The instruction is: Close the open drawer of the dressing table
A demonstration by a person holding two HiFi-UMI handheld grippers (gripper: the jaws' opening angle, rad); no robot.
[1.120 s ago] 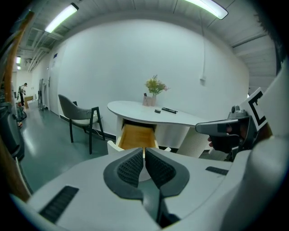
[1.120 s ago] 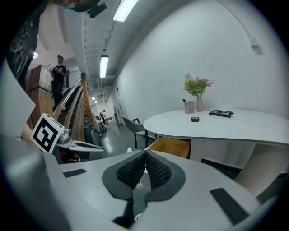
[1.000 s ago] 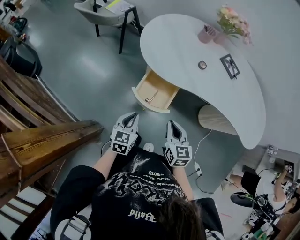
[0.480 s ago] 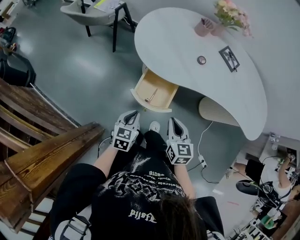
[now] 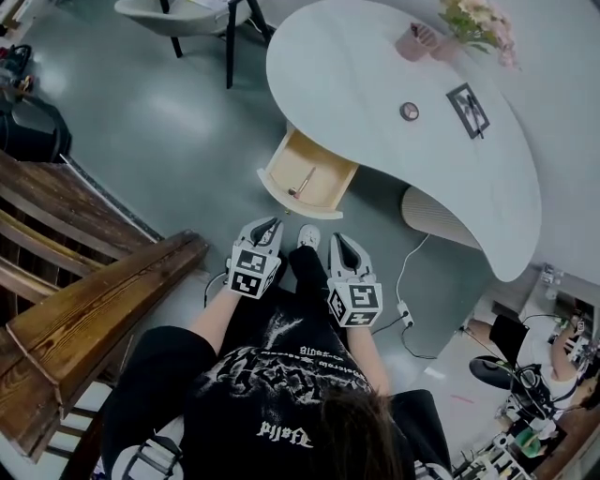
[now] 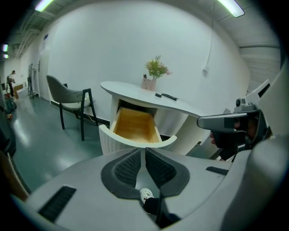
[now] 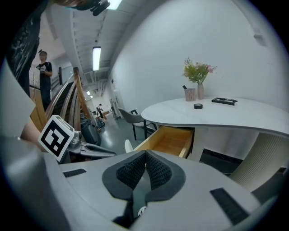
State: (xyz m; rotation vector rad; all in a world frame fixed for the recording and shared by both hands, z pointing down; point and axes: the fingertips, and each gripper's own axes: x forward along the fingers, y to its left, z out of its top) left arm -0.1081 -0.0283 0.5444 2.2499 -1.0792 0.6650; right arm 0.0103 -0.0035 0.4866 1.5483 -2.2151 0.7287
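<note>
While both grippers hang just short of the dressing table [image 5: 394,150], I note its drawer [image 5: 314,173] pulled out from the table's front edge, wooden inside open to view.

Left gripper [image 5: 270,223]: pads [image 6: 128,166] pressed together, nothing between them. Right gripper [image 5: 337,240]: pads [image 7: 159,169] also together, empty. Both point at the drawer front, near it but apart from it.

View differences:
- Head view only: a slim stick-like item [image 5: 302,183] lying in the drawer, and a cable [image 5: 409,272] on the floor beside the table's fluted pedestal [image 5: 436,217].
- Left gripper view only: the drawer's curved white front seen face on, with the right gripper off to the table's right.
- Right gripper view only: a person [image 7: 44,67] standing well away from the table, beside the wooden staircase [image 5: 94,300], and the left gripper's marker cube.

Counts:
- I count one drawer, one chair [image 5: 178,14] past the table's far end, and two grippers.
- On the table top there are four things: flowers [image 5: 478,23], a pink holder [image 5: 417,42], a small round object [image 5: 409,111] and a dark flat frame [image 5: 467,105].
</note>
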